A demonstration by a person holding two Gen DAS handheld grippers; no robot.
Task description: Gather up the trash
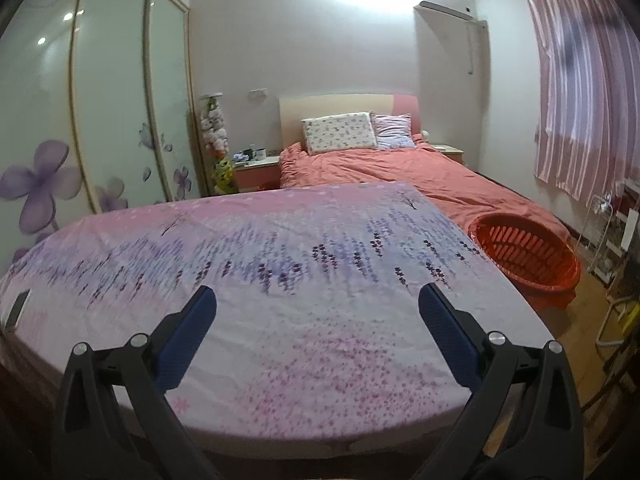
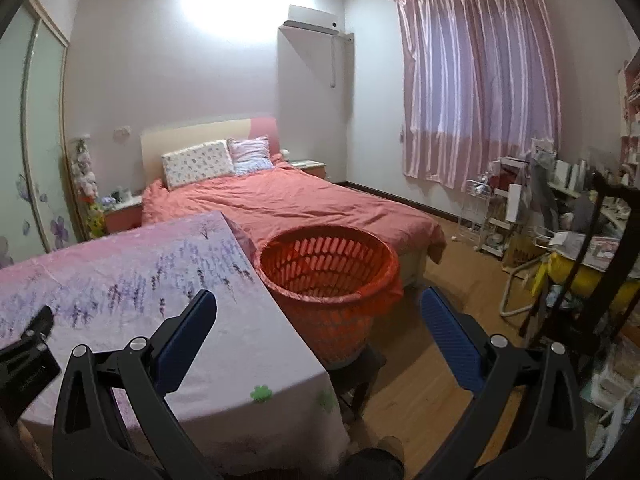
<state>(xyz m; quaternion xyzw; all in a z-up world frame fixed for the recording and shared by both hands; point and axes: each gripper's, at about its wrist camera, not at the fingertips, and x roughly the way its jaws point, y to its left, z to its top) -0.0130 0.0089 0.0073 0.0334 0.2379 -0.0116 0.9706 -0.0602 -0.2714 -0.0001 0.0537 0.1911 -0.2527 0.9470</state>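
An orange slatted basket [image 2: 328,276] lined with a red bag stands on a dark stool just past the right edge of a table draped in a pink and lavender flowered cloth [image 1: 280,264]. In the left wrist view the basket [image 1: 528,256] shows at the right. My left gripper [image 1: 316,300] hangs open above the cloth with nothing between its blue pads. My right gripper [image 2: 318,300] is open too, empty, straddling the table's corner and the basket. No loose trash shows on the cloth. The left gripper [image 2: 28,344] shows partly at the lower left of the right wrist view.
A phone [image 1: 18,308] lies at the cloth's far left edge. Behind the table is a bed with a coral cover [image 2: 304,204] and two pillows. A wardrobe [image 1: 100,120] lines the left wall. Cluttered shelves and a dark chair [image 2: 580,240] crowd the right. Wooden floor [image 2: 436,372] lies beyond the basket.
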